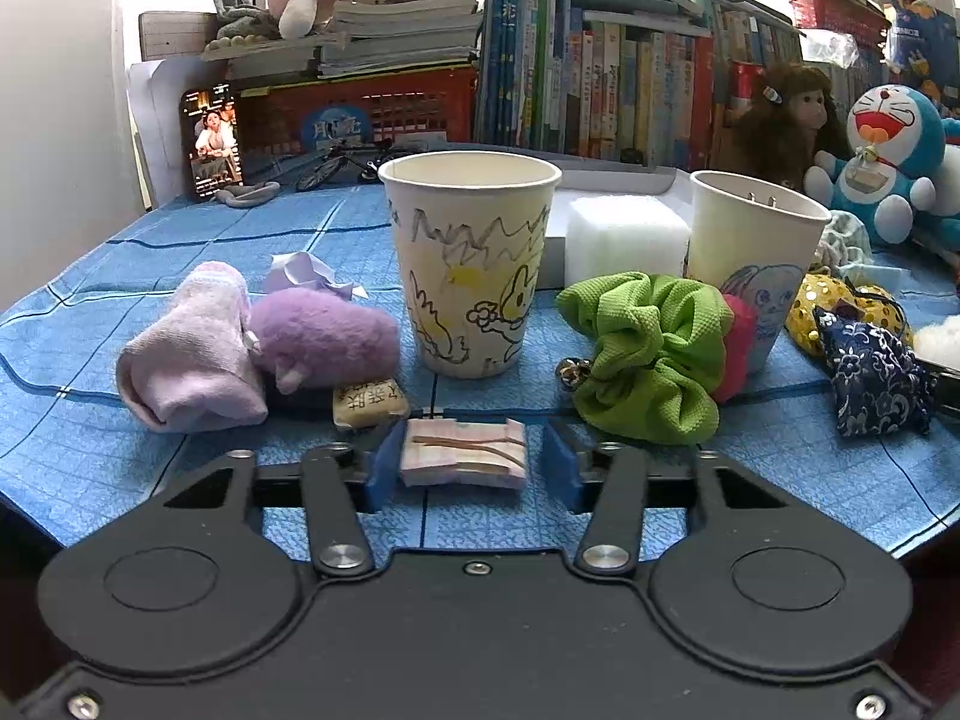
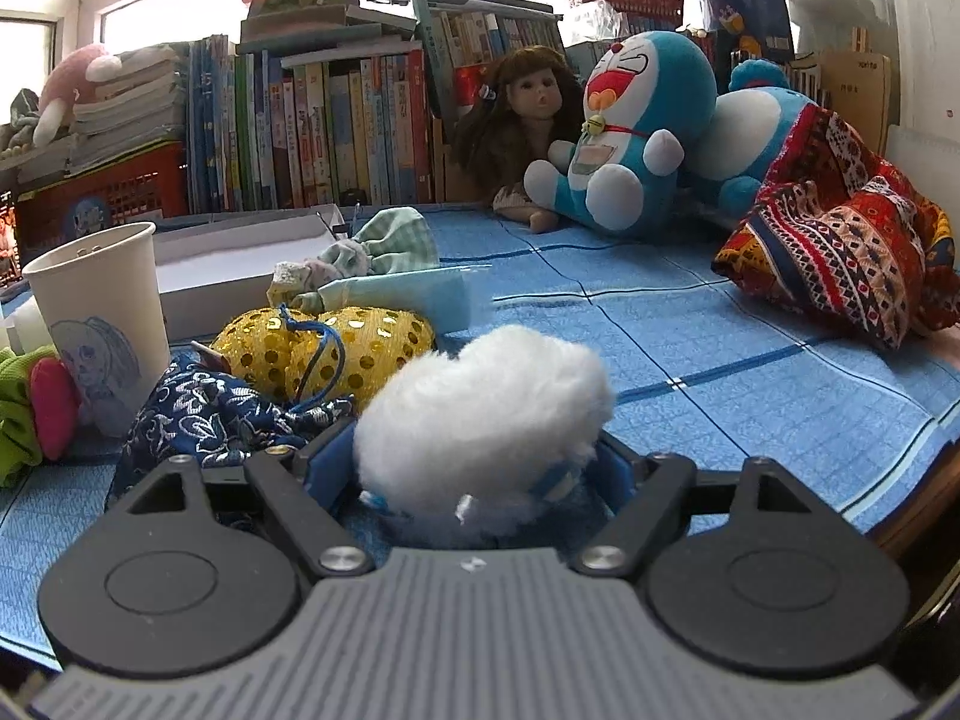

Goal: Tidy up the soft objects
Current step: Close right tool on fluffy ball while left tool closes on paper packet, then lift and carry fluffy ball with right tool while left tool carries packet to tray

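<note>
Here, a blue grid cloth [image 1: 180, 228] covers the table; books [image 1: 600, 90] line the upper frame. The left gripper [image 1: 474, 462] stands open around a small pink pad [image 1: 463, 461]; the right gripper [image 2: 480, 468] grips a white fluffy ball [image 2: 486, 402].

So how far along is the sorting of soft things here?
Nothing looks sorted yet: the purple plush, green scrunchie and blue pouch lie loose on the cloth. In hand: the right gripper clasps a white fluffy ball; the left gripper straddles a pink folded pad, not pinched. Left to do: all of it.

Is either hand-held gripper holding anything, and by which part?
Right hand-held gripper grips the white fluffy ball by its lower sides. Left hand-held gripper only straddles the pink banded pad, unclamped.
</note>
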Available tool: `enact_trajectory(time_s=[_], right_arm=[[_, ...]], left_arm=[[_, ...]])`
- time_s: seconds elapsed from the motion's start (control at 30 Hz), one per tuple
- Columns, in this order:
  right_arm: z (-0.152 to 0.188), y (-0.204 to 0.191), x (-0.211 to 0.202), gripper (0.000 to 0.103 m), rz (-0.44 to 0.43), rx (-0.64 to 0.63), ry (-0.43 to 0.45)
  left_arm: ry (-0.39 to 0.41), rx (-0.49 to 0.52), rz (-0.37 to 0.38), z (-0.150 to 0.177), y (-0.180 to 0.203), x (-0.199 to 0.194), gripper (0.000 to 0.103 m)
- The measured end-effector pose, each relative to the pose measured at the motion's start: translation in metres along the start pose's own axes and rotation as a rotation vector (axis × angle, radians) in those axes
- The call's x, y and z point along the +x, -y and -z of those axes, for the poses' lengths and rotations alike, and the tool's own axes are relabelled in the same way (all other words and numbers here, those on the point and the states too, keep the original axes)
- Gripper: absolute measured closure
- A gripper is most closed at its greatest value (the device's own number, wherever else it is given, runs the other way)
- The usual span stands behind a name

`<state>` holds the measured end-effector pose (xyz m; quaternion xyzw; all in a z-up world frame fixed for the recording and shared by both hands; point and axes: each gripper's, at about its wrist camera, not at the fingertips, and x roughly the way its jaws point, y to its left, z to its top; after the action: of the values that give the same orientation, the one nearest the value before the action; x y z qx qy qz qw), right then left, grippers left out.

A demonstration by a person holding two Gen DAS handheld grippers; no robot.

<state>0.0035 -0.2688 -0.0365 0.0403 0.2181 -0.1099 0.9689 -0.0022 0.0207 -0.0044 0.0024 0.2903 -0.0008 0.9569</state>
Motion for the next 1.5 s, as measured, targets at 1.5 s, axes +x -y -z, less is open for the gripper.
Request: enact_trajectory(time_s=[1.5], right_arm=[[-0.043, -0.002, -0.046, 0.034, -0.021, 0.0, 0.17]], left_arm=[[0.101, -0.032, 0.033, -0.034, -0.023, -0.042, 0.063]])
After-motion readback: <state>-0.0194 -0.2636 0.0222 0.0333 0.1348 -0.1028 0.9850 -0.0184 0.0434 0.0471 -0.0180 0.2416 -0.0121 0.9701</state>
